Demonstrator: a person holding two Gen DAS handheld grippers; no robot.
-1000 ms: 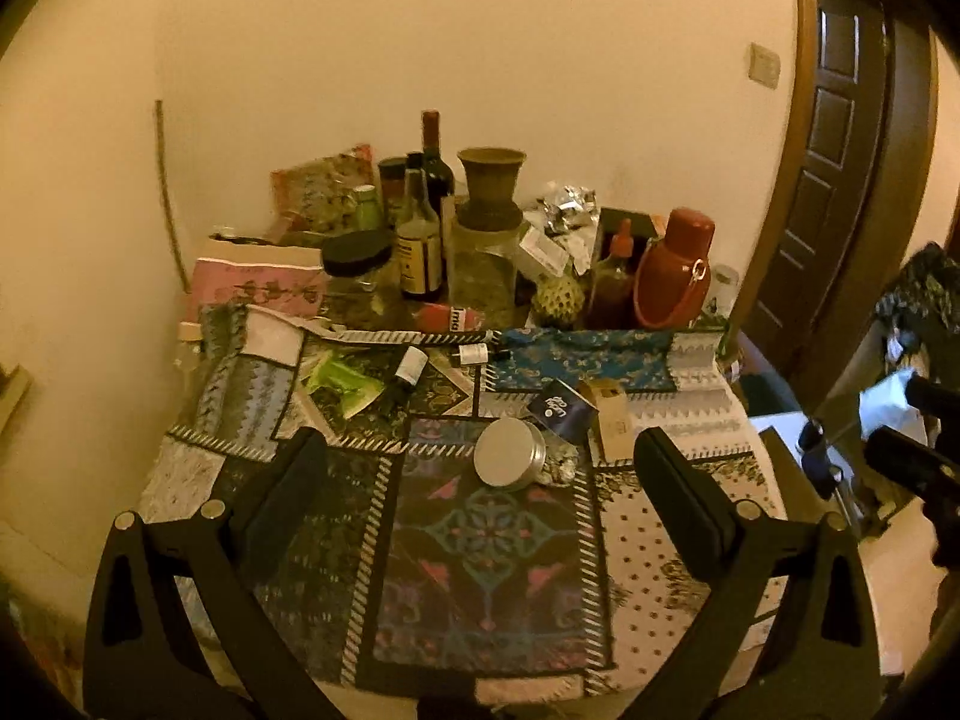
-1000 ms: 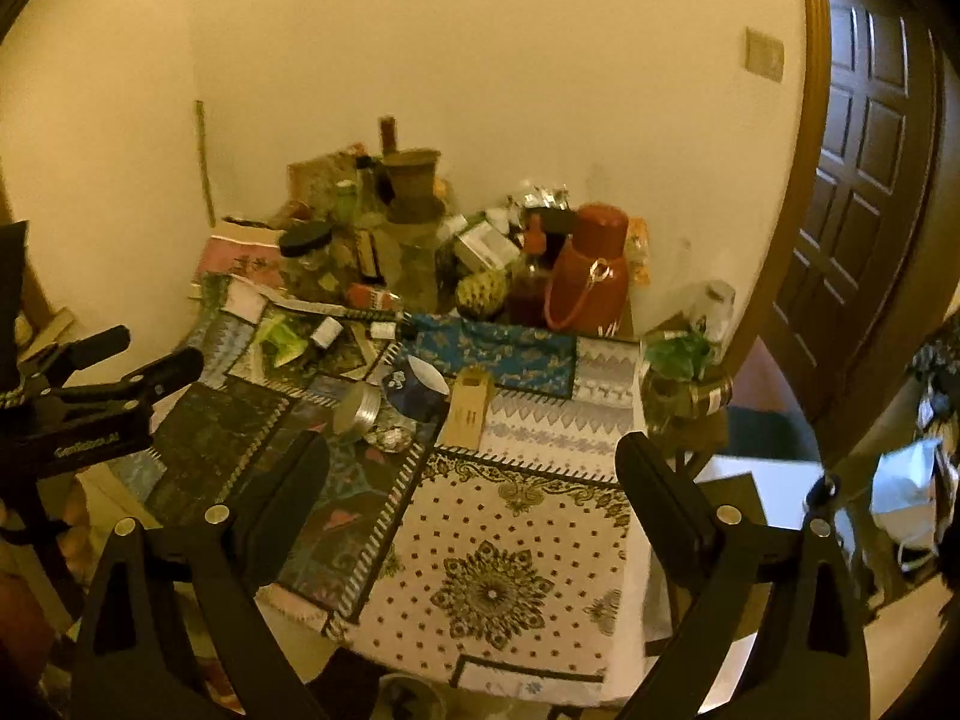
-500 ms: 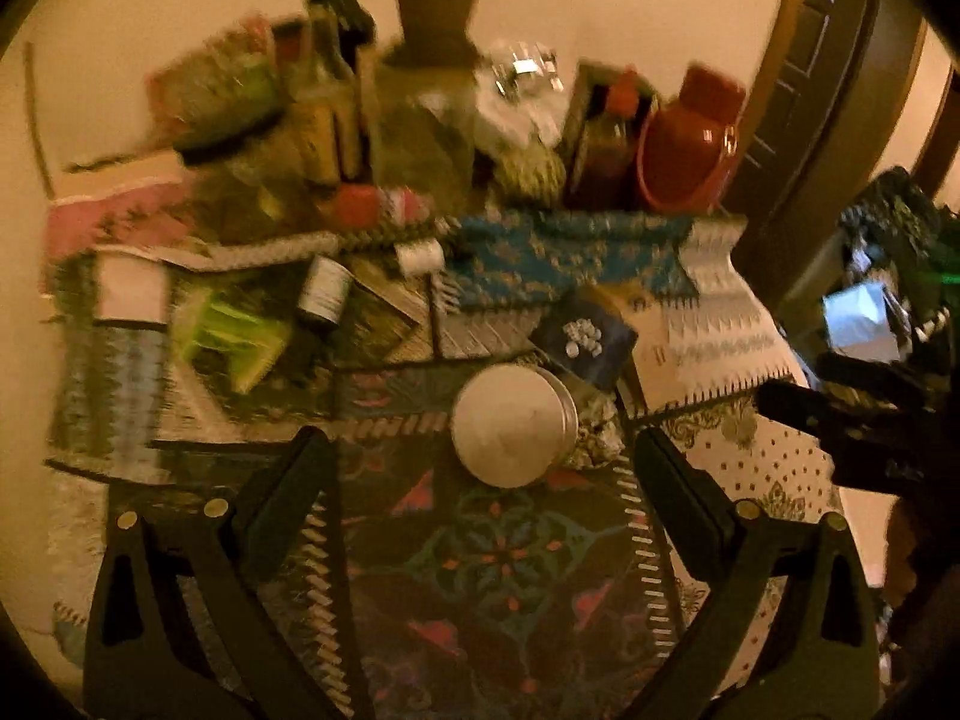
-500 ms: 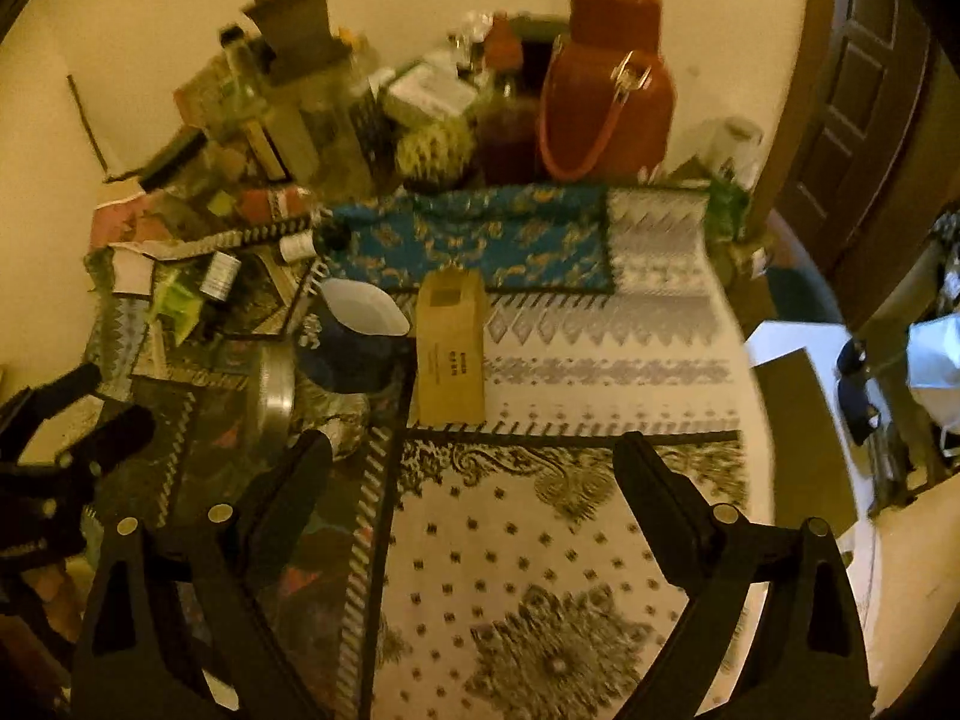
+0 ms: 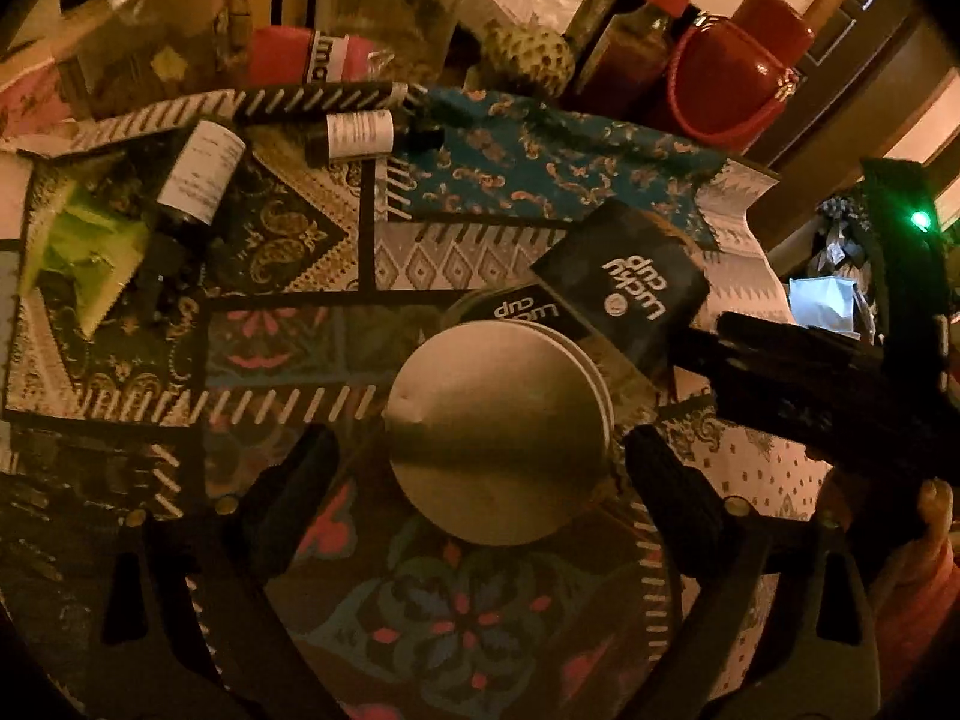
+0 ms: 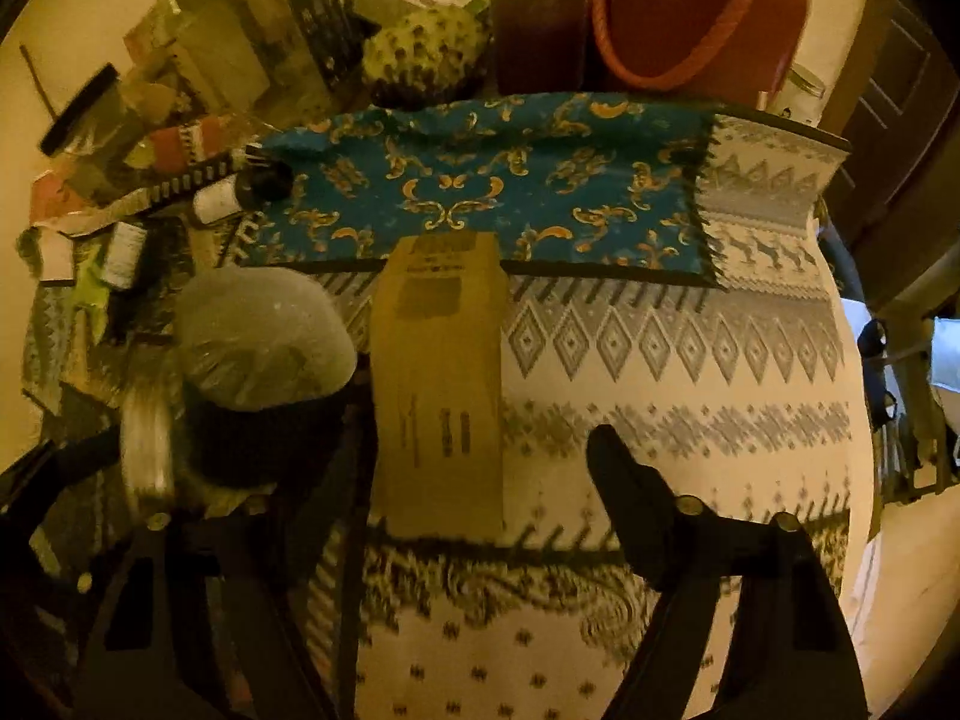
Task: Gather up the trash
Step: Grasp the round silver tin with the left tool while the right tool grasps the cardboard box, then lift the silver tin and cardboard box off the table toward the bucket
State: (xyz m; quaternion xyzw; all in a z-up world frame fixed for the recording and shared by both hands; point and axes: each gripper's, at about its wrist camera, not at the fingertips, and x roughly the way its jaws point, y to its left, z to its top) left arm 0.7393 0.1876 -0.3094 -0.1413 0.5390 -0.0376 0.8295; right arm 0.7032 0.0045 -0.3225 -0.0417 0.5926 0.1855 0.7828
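A stack of paper cups [image 5: 498, 432] lies on its side on the patchwork cloth, its round pale bottom facing me. A crumpled dark "Lucky cup" cup [image 5: 624, 282] lies just behind it. My left gripper [image 5: 480, 468] straddles the stack; its jaws are closing, and a gap still shows at the left pad. In the right wrist view a flat brown cardboard box [image 6: 438, 384] lies between the closing jaws of my right gripper [image 6: 474, 450]. The right fingertip [image 6: 606, 444] stands clear of the box. The dark cup [image 6: 264, 348] lies left of the box.
Bottles, jars, a red flask [image 6: 690, 12] and a custard apple [image 5: 528, 54] crowd the table's back. Two small vials [image 5: 204, 174] and a green wrapper [image 5: 84, 246] lie at the left. The cloth [image 6: 774, 240] drops off the table's right edge.
Both grippers have come down close to the table and tipped downward. The cup stack and the box now lie between their fingers. The right jaws have narrowed.
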